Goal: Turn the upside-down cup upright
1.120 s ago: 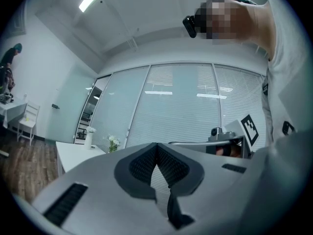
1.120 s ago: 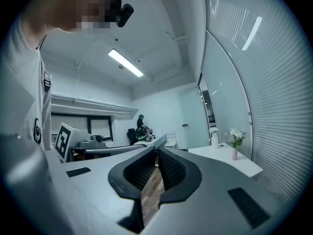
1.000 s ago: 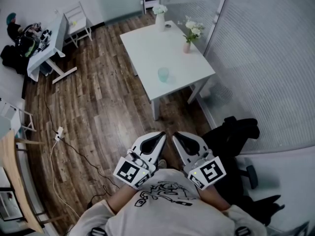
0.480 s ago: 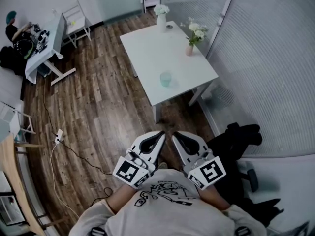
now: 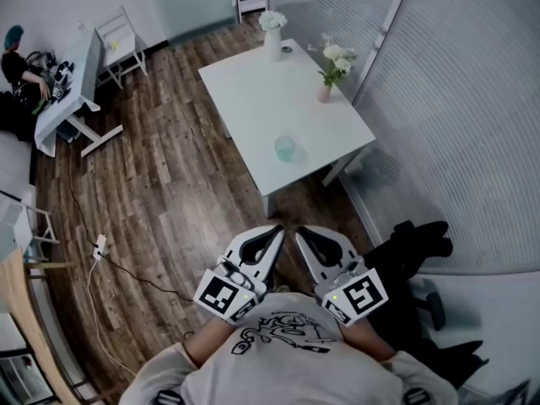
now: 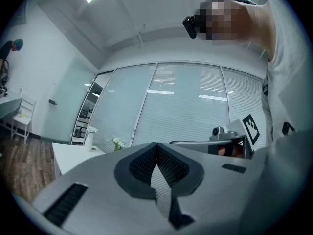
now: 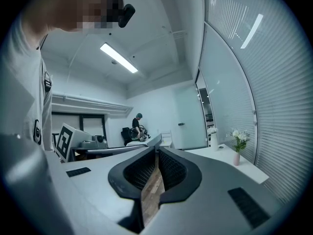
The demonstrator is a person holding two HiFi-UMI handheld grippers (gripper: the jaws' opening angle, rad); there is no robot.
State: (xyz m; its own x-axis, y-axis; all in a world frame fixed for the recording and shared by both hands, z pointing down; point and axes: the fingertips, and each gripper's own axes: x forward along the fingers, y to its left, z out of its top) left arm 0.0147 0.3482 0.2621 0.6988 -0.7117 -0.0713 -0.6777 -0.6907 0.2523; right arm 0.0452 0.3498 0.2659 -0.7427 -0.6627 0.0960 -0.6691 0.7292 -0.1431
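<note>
Head view: the left gripper (image 5: 276,229) is held in front of the person's chest and points level toward the table (image 5: 245,83). Its jaws are pressed together with nothing between them. The cup (image 5: 285,148) stands on the white table close to its near edge, toward the near right corner, well apart from both grippers. It is pale and translucent; at this size its orientation cannot be confirmed. It is probably light and rigid, with a smooth wall that may slip, and fragile if it is glass. The best hold is likely across the side wall at mid-height, applied gently, leaving room for the wrist to roll. The right gripper (image 5: 300,231) sits just beside the left, tips angled inward, pointing slightly downward. Its jaws are likewise closed on nothing.
</note>
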